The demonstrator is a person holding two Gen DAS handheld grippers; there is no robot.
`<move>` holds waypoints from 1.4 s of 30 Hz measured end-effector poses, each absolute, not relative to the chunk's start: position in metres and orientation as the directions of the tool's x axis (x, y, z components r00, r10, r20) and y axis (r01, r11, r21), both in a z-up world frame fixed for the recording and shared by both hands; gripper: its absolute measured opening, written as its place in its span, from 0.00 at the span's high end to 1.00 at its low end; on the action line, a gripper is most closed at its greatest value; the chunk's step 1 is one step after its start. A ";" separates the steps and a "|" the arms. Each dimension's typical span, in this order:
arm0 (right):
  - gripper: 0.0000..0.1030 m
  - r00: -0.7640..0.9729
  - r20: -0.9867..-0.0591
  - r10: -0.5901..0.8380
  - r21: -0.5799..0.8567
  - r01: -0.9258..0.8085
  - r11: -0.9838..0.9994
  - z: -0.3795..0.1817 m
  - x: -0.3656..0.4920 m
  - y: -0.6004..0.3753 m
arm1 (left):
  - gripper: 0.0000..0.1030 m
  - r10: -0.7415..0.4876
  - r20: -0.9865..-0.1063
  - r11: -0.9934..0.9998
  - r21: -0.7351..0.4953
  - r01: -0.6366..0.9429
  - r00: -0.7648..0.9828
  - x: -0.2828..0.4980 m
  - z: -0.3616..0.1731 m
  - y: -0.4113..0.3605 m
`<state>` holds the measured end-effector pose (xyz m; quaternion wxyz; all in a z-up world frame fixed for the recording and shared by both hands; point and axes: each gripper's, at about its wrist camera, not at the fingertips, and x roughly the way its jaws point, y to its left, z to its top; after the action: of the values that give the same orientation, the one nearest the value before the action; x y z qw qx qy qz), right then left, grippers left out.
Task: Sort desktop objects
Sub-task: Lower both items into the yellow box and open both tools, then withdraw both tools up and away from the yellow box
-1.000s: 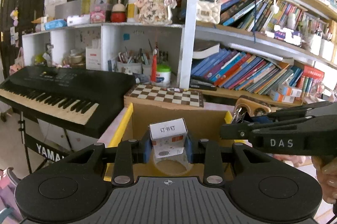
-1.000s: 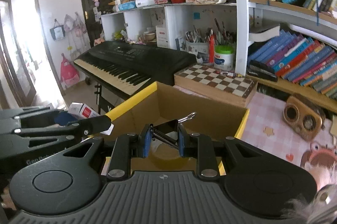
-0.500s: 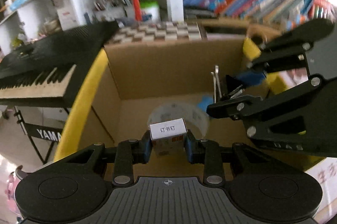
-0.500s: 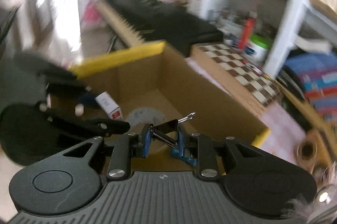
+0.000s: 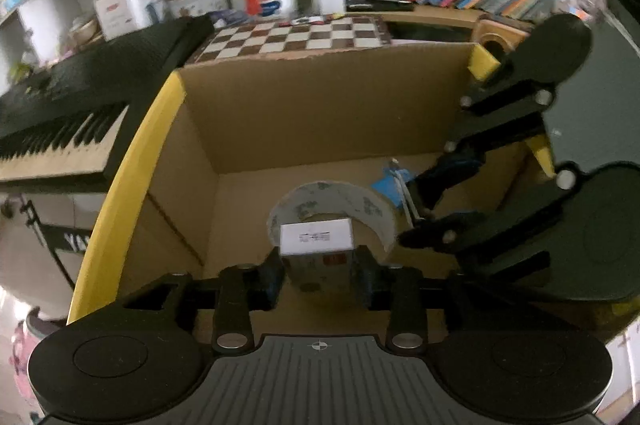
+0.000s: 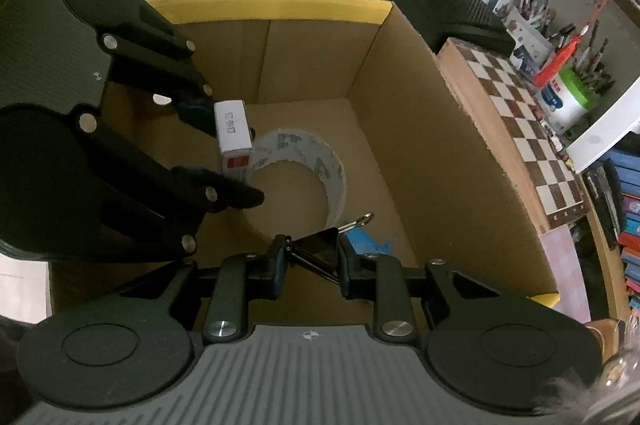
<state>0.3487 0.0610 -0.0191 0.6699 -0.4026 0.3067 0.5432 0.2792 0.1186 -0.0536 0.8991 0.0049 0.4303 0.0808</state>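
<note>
1. On the far left is the big cardboard box with yellow edges. This is where I put the things I sort. Both of my grippers are reaching down into it.
2. My left gripper is low inside the cardboard box. Its jaws have just been opening, and now they stand a little apart. The small white box with the red mark is between them. From the other side I can see a gap under it, so I think it is let go, or almost.
3. Right under the small white box lies a roll of tape, flat on the floor of the cardboard box. That one looks done. I think the small white box will land on the roll or just beside it.
4. Further right, my right gripper is pressed tight on a black clip with silver wire handles. The clip hangs over the floor of the cardboard box, near the roll, but it is not dropped yet.
5. Just past the clip, a small blue thing lies on the floor of the cardboard box. That one looks done too. I cannot tell what it is.
6. So two things are in, one is about to land, and one is waiting for me to let go.
7. I cannot see the surface from here, so I cannot tell how many more things are left to sort.
</note>
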 end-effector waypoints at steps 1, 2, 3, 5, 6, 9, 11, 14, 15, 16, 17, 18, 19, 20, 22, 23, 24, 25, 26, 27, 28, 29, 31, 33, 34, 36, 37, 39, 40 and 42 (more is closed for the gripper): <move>0.77 0.219 -0.851 0.477 -0.201 -0.976 0.089 -0.020 0.350 0.061 | 0.50 0.148 -0.772 0.986 0.068 -0.153 0.618 0.279 -0.054 0.121; 0.75 0.216 -0.852 0.477 -0.194 -0.976 0.096 -0.021 0.351 0.059 | 0.42 0.146 -0.770 0.985 0.054 -0.164 0.621 0.277 -0.054 0.124; 0.72 0.213 -0.853 0.477 -0.186 -0.977 0.103 -0.023 0.352 0.057 | 0.35 0.147 -0.764 0.983 0.043 -0.177 0.628 0.275 -0.053 0.126; 0.68 0.219 -0.849 0.482 -0.179 -0.975 0.128 -0.024 0.352 0.053 | 0.33 0.146 -0.744 0.982 0.026 -0.189 0.652 0.269 -0.050 0.128; 0.66 0.215 -0.846 0.487 -0.167 -0.976 0.141 -0.023 0.353 0.050 | 0.32 0.147 -0.735 0.981 0.022 -0.193 0.662 0.268 -0.048 0.129; 0.58 0.228 -0.826 0.516 -0.148 -0.970 0.192 -0.017 0.353 0.043 | 0.26 0.157 -0.695 0.979 0.017 -0.202 0.702 0.262 -0.037 0.126; 0.53 0.254 -0.806 0.534 -0.154 -0.962 0.225 -0.011 0.350 0.038 | 0.21 0.169 -0.664 0.978 0.020 -0.209 0.728 0.257 -0.029 0.123; 0.47 0.293 -0.772 0.564 -0.157 -0.948 0.278 0.001 0.344 0.028 | 0.17 0.184 -0.613 0.976 0.022 -0.216 0.769 0.247 -0.015 0.117; 0.46 0.309 -0.759 0.573 -0.158 -0.941 0.299 0.006 0.342 0.024 | 0.17 0.186 -0.599 0.976 0.020 -0.218 0.779 0.243 -0.010 0.116; 0.44 0.329 -0.742 0.584 -0.161 -0.933 0.322 0.011 0.339 0.020 | 0.17 0.187 -0.585 0.975 0.017 -0.219 0.789 0.239 -0.006 0.114; 0.42 0.345 -0.727 0.594 -0.161 -0.926 0.340 0.016 0.335 0.017 | 0.17 0.189 -0.569 0.975 0.013 -0.221 0.800 0.235 -0.001 0.112; 0.42 0.360 -0.710 0.605 -0.160 -0.920 0.358 0.021 0.331 0.012 | 0.16 0.189 -0.556 0.975 0.008 -0.222 0.809 0.231 0.002 0.111; 0.41 0.376 -0.692 0.617 -0.160 -0.912 0.377 0.026 0.327 0.008 | 0.16 0.190 -0.543 0.975 0.003 -0.224 0.818 0.227 0.006 0.110; 0.39 0.395 -0.673 0.626 -0.163 -0.904 0.396 0.031 0.322 0.004 | 0.16 0.191 -0.532 0.974 -0.001 -0.226 0.825 0.223 0.009 0.109; 0.38 0.431 -0.638 0.638 -0.166 -0.886 0.432 0.039 0.313 -0.005 | 0.14 0.197 -0.507 0.972 -0.012 -0.236 0.839 0.213 0.015 0.107; 0.38 0.447 -0.622 0.643 -0.161 -0.877 0.453 0.043 0.309 -0.010 | 0.12 0.197 -0.497 0.971 -0.022 -0.239 0.845 0.208 0.017 0.106; 0.37 0.465 -0.607 0.645 -0.157 -0.865 0.476 0.046 0.305 -0.015 | 0.11 0.196 -0.488 0.969 -0.033 -0.243 0.850 0.203 0.019 0.106; 0.36 0.485 -0.591 0.645 -0.153 -0.852 0.500 0.049 0.300 -0.020 | 0.11 0.196 -0.481 0.969 -0.040 -0.245 0.855 0.198 0.020 0.105; 0.35 0.505 -0.575 0.643 -0.146 -0.837 0.527 0.052 0.296 -0.025 | 0.10 0.197 -0.475 0.969 -0.041 -0.245 0.858 0.193 0.021 0.104; 0.35 0.524 -0.560 0.642 -0.132 -0.821 0.555 0.055 0.292 -0.031 | 0.09 0.199 -0.469 0.969 -0.037 -0.244 0.861 0.187 0.022 0.101; 0.35 0.538 -0.549 0.640 -0.116 -0.807 0.578 0.057 0.290 -0.036 | 0.09 0.201 -0.465 0.970 -0.031 -0.243 0.862 0.183 0.023 0.099; 0.35 0.552 -0.539 0.636 -0.099 -0.791 0.603 0.059 0.287 -0.041 | 0.09 0.203 -0.461 0.970 -0.026 -0.242 0.864 0.178 0.023 0.097; 0.35 0.587 -0.518 0.622 -0.073 -0.755 0.652 0.062 0.280 -0.051 | 0.09 0.202 -0.455 0.971 -0.025 -0.239 0.867 0.168 0.024 0.094; 0.35 0.617 -0.503 0.605 -0.060 -0.723 0.688 0.062 0.273 -0.060 | 0.08 0.196 -0.452 0.971 -0.035 -0.237 0.870 0.158 0.025 0.092; 0.35 0.630 -0.497 0.596 -0.054 -0.708 0.704 0.062 0.270 -0.064 | 0.08 0.194 -0.451 0.971 -0.041 -0.237 0.871 0.153 0.025 0.092; 0.35 0.652 -0.490 0.578 -0.042 -0.680 0.732 0.061 0.260 -0.072 | 0.08 0.189 -0.449 0.970 -0.053 -0.237 0.873 0.142 0.026 0.091; 0.35 0.661 -0.488 0.570 -0.037 -0.668 0.743 0.061 0.255 -0.076 | 0.08 0.188 -0.449 0.970 -0.057 -0.238 0.873 0.137 0.025 0.090; 0.35 0.677 -0.484 0.555 -0.026 -0.645 0.763 0.059 0.244 -0.083 | 0.08 0.183 -0.451 0.969 -0.065 -0.236 0.874 0.127 0.025 0.089; 0.35 0.682 -0.483 0.549 -0.023 -0.636 0.771 0.058 0.238 -0.085 | 0.08 0.180 -0.452 0.970 -0.068 -0.235 0.873 0.122 0.024 0.088; 0.35 0.697 -0.480 0.533 -0.022 -0.617 0.787 0.056 0.224 -0.092 | 0.08 0.174 -0.457 0.971 -0.069 -0.230 0.872 0.112 0.022 0.087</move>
<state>0.2240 -0.0919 0.0564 0.9166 -0.0910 0.2307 0.3137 0.1120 0.0867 0.0225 0.9656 -0.0607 0.2300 0.1046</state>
